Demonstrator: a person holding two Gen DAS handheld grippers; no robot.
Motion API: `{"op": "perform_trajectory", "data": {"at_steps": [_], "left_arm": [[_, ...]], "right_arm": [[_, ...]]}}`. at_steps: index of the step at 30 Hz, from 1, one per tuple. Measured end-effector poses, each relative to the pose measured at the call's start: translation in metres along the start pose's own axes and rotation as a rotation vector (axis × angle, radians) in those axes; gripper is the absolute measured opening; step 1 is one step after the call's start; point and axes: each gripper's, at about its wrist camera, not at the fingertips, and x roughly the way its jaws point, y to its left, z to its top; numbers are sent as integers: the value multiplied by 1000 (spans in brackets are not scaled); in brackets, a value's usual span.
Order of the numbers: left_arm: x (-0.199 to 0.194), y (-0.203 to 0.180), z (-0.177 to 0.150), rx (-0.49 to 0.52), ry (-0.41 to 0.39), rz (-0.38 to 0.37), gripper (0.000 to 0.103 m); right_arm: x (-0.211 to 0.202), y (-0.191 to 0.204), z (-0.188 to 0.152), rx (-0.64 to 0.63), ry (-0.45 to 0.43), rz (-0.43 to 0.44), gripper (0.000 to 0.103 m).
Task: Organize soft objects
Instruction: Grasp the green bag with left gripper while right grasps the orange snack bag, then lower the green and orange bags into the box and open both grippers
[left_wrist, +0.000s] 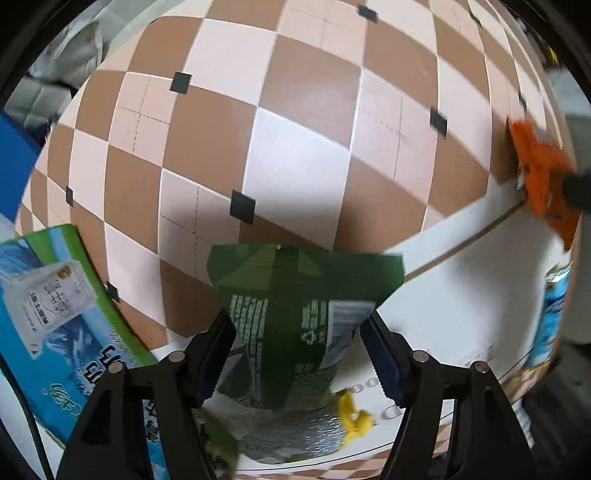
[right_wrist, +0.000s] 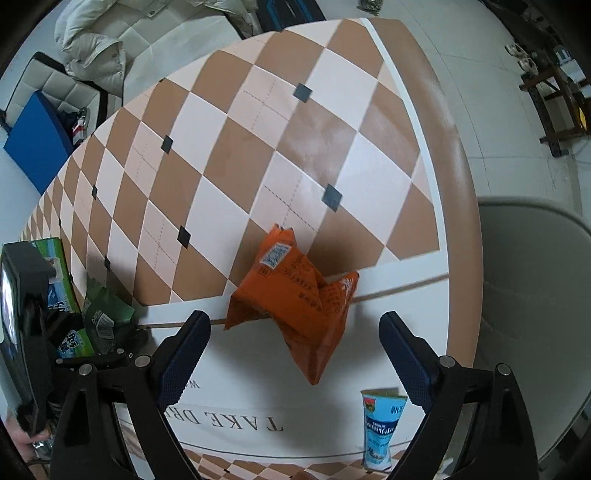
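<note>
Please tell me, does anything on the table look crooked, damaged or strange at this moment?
The orange snack bag lies crumpled and folded over itself across the table's white border, in front of the open right gripper. The green packet sits askew between the left gripper's fingers. Nothing looks spilled.

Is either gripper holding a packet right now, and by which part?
Left gripper pinches the green packet across its middle. Right gripper is open, empty.

Only clear lettering I'm seeing is "TAKE DRE…" printed on the white band of the tablecloth (right_wrist: 258, 373), upside down and running off behind the gripper. Print on the orange packet (right_wrist: 291, 295), green packet (left_wrist: 295, 295), blue tube (right_wrist: 380, 428) and tissue pack (left_wrist: 55, 314) is showing too blurry to read.
</note>
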Motion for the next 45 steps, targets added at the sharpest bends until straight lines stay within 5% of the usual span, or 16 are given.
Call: {"op": "perform_trajectory", "data": {"at_steps": [2,5,8,11,14,16,20,25,31,33,34,38,45], "left_arm": [[4,-6,-4,15,15,1,51],[5,-10,-7,-16,10,-1,41],[3,-1,-2,-112,7,-68,41],[3,8,2,-201,2,-164,41],[3,12,9,-200,20,-221,44],[4,11,8,-175,23,-222,45],[-4,12,16,-140,21,-187,50],[3,-8,21,-70,18,-141,58],[7,-25,16,-68,-3,-91,55],[5,-21,10,-91,-17,-86,40],[3,-15,6,-102,-24,-95,39],[-1,-4,-5,-146,-57,-98,32],[-56,-3,-51,-194,-172,-148,31]], "right_arm": [[-1,0,6,-26,1,-8,95],[6,7,10,-82,-1,-73,95],[14,10,11,-71,18,-90,70],[10,4,9,-5,26,-71,68],[8,-3,4,53,82,73,73],[1,-2,1,36,84,106,90],[-18,9,-1,-129,11,-10,94],[-4,32,1,-315,32,-139,94],[24,37,14,-317,80,-207,93],[26,33,20,-285,86,-199,86],[27,30,22,-265,91,-193,69],[14,13,30,-186,74,-170,47],[-35,6,19,-86,-2,-119,41]]}}
